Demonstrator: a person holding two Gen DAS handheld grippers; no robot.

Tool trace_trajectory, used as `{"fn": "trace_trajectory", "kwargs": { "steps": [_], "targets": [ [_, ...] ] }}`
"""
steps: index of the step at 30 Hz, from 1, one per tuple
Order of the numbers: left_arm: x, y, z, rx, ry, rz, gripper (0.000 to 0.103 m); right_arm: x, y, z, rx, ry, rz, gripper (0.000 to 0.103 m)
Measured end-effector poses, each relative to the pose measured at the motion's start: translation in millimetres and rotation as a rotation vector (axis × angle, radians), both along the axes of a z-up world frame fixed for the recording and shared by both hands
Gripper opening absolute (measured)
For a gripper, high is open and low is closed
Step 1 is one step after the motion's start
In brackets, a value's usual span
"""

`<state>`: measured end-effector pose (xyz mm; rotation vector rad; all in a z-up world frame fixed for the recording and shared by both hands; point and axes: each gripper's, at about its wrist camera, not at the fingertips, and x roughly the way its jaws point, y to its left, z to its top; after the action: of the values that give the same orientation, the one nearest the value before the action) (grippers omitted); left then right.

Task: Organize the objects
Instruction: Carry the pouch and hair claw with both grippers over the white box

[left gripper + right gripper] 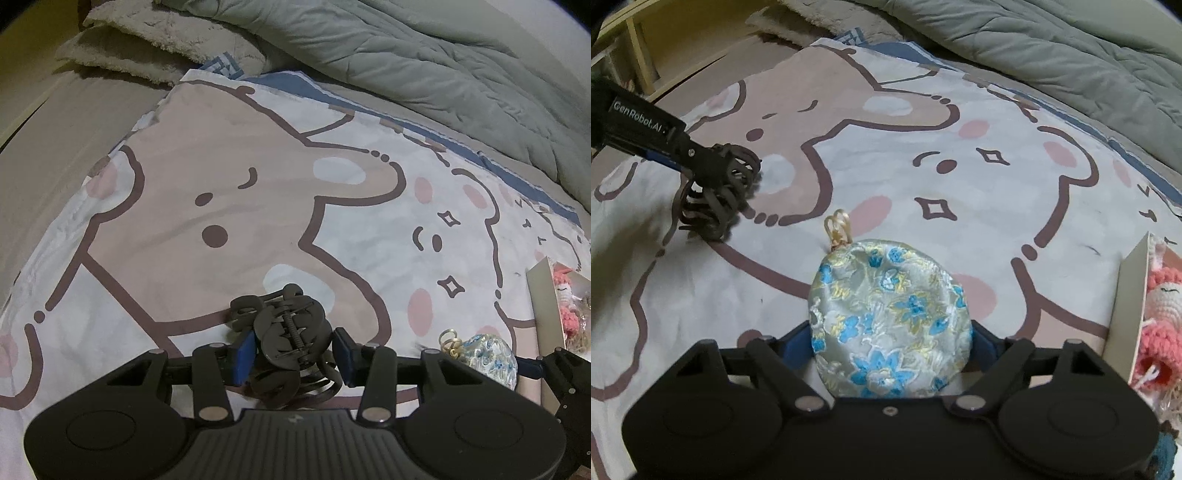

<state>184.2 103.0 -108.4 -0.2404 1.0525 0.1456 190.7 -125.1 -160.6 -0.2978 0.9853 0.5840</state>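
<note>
Black plastic hair clips (291,343) sat clamped in the left claw (293,356); the round floral brocade pouch (890,325) filled the right claw (892,345), white box (1130,295) at 3 o'clock.

1. The place is a bedroom in a home, and the work surface is a bed.
2. A cartoon bear sheet (229,206) covers the near part of the bed.
3. A grey quilted comforter (424,62) lies bunched at the far right.
4. A fluffy cream blanket (147,40) lies at the far left.
</note>
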Motion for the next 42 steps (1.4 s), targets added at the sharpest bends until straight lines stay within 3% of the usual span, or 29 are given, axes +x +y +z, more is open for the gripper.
{"fn": "trace_trajectory", "kwargs": {
  "steps": [25,30,42],
  "targets": [
    [-47.9,-23.9,63.1,0.059,-0.175,-0.105,0.046,-23.7,-24.1,89.7,0.207,-0.127,-0.235,0.086],
    [-54.6,-34.0,74.0,0.103,-0.216,-0.147,0.046,-29.6,-28.9,105.4,0.211,-0.147,-0.268,0.086],
    [-61.5,-61.8,85.8,0.068,-0.26,-0.214,0.046,-50.9,-57.1,134.5,0.194,-0.186,-0.358,0.086]
  ]
}}
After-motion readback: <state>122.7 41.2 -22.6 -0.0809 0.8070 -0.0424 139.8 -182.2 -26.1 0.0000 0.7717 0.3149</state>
